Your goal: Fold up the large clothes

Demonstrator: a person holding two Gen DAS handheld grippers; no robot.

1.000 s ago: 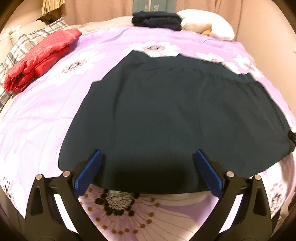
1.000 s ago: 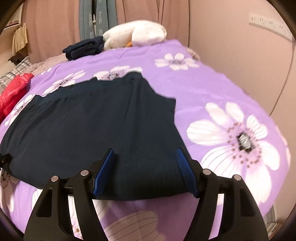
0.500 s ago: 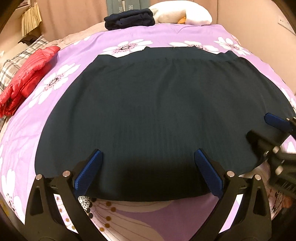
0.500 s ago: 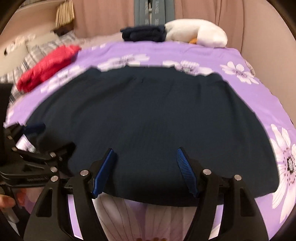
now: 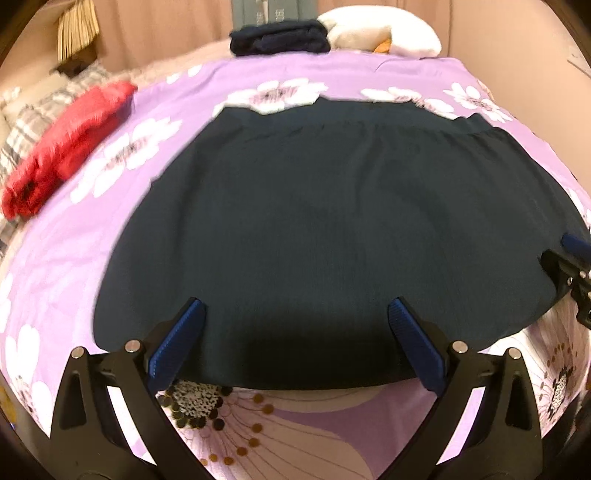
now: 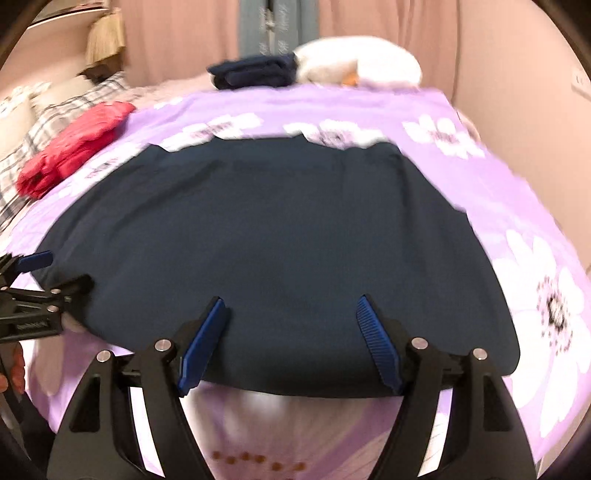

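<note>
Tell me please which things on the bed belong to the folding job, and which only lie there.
For the job:
- dark garment, spread flat
- left tool, open
- right tool, open

Just lying there:
- red jacket
- folded navy clothes
- white pillow
- plaid bedding

The dark navy ribbed-knit garment [image 5: 332,229] lies spread flat on the purple bedcover printed with white flowers [image 5: 74,236], its cloth smooth and unfolded. Its shape flares: a narrower straight band runs across the far edge, with a line of gathers just under it, and the cloth widens toward a long curved hem at the near edge. From the right wrist view the same garment [image 6: 273,236] fills the middle of the bed, its far corners resting against white flower prints, its near hem curving over a large flower. Fine vertical ribs show in the knit near the hem, and no part is turned over
</note>
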